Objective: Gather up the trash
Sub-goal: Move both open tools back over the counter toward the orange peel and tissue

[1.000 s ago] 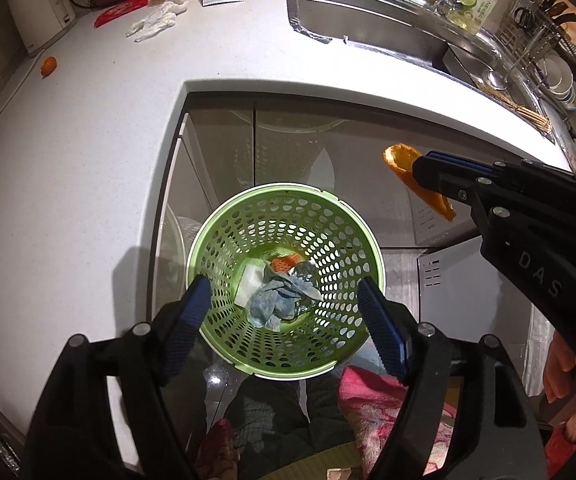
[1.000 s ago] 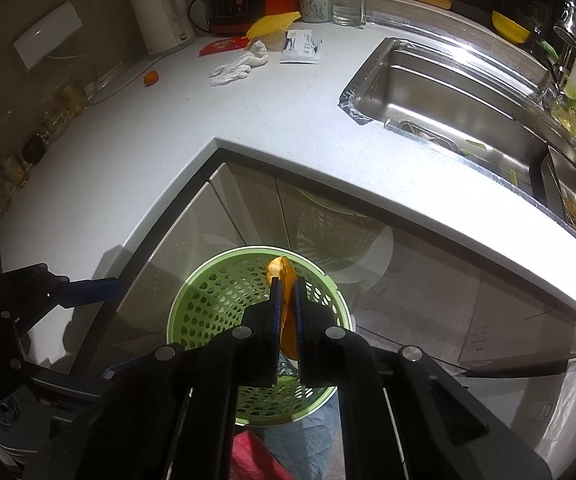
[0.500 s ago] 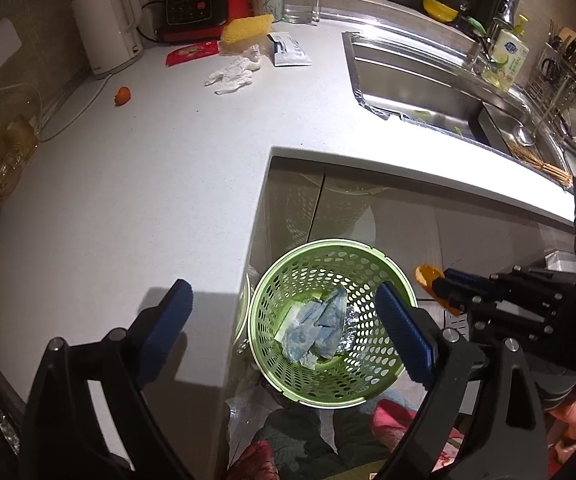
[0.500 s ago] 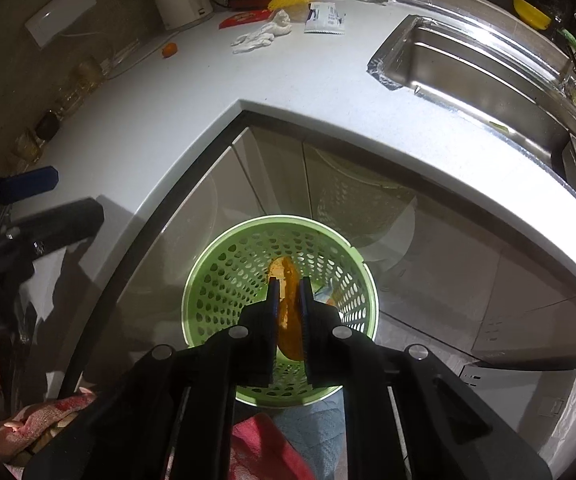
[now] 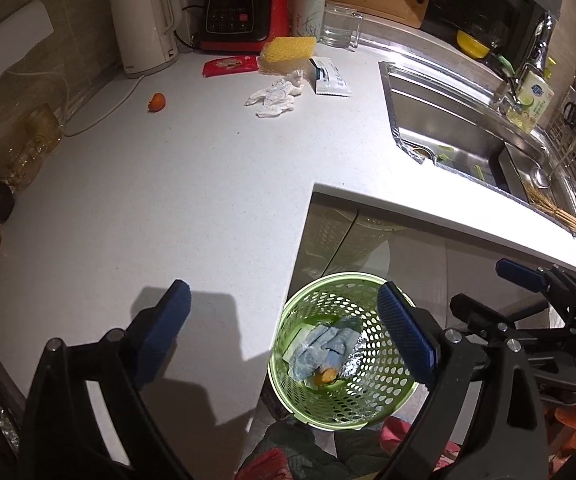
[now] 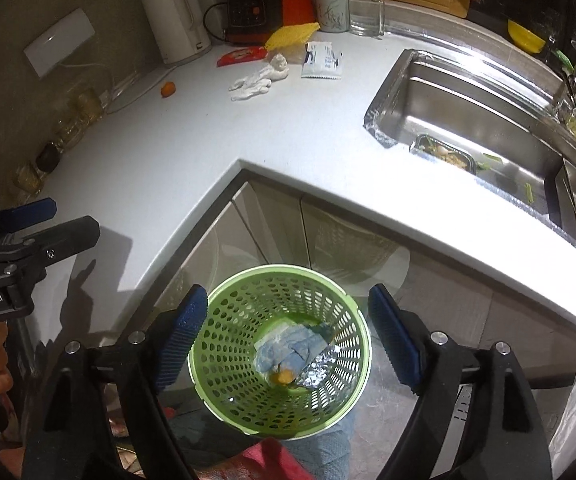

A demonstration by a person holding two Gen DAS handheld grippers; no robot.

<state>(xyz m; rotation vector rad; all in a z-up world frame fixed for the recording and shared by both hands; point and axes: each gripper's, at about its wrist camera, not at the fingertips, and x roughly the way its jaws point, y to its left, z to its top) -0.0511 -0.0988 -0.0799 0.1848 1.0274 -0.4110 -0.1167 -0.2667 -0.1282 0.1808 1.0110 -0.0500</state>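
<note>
The right gripper (image 6: 284, 336) hung directly above the green perforated basket (image 6: 224, 344); its jaws had just been opening and stood wide with nothing between them, and the orange peel (image 6: 282, 377) lay below on crumpled blue paper (image 6: 288, 350) and a scrap of foil. The drop step looked finished. The left gripper (image 5: 284, 336), also spread wide and empty, had its left pad over the speckled white counter (image 5: 168, 200) and its right pad over the basket. Well ahead of both lay the remaining trash: a limp white glove (image 5: 274, 96), a flat white sachet (image 5: 329, 80), a glossy red wrapper (image 5: 230, 66) and a small orange piece (image 5: 157, 102). The next move probably called for a long forward reach and a low, pinching grasp on soft, thin material.
</note>
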